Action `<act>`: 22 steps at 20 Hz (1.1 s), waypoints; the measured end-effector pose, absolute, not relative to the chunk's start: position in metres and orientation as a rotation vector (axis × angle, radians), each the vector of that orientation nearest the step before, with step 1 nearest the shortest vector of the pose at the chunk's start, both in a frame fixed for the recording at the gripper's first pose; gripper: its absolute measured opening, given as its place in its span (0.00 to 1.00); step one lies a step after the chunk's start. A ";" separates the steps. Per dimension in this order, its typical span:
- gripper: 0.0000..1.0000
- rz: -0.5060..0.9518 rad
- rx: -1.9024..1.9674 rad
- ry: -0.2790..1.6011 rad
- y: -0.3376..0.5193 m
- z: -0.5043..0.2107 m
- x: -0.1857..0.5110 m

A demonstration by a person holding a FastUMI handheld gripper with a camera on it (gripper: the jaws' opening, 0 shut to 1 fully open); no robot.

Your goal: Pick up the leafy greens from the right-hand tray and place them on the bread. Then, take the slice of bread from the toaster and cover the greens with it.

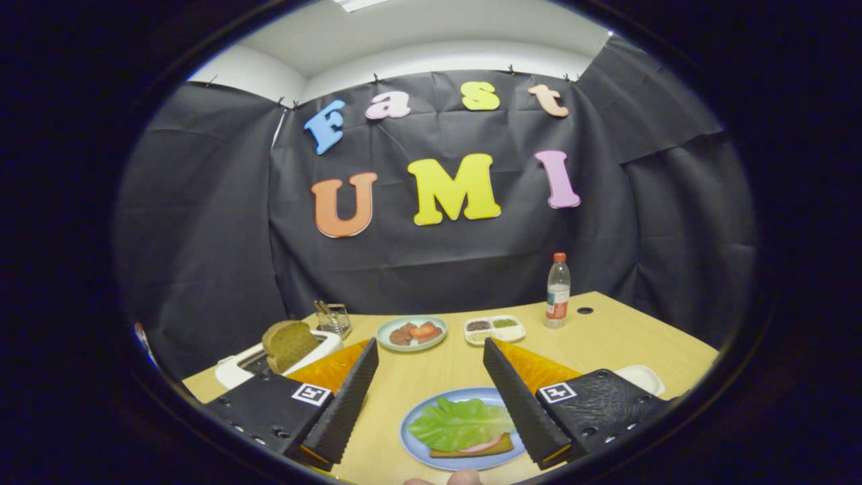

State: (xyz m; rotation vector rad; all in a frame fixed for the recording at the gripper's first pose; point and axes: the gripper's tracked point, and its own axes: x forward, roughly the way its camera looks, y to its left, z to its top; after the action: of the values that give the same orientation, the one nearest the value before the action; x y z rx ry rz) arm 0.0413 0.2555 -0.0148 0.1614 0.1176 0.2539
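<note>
One half of the job looks finished: the leafy greens [460,423] lie on the bread [475,448] on the blue plate [412,444], low between the fingers and nearer the right one, with something pink peeking out between leaf and bread. The gripper [431,350] is spread wide and holds nothing. Left to do, as I judge it, is the second half: the slice of bread [288,345] stands in the toaster [236,369] just beyond the left finger, not yet taken. A white tray [644,378] shows beyond the right finger; I cannot tell what is in it
</note>
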 end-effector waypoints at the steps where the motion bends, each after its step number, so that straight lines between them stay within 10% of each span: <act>1: 0.96 0.271 0.156 0.106 0.272 -0.006 0.039; 14: 0.96 0.331 0.113 0.281 0.427 -0.040 0.053; 18: 0.80 0.327 0.057 0.334 0.440 -0.054 0.062; 22: 0.43 0.306 0.049 0.357 0.440 -0.061 0.069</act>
State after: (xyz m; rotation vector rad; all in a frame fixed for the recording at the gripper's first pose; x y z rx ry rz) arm 0.0689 0.4402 -0.0611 0.0488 0.3573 0.3061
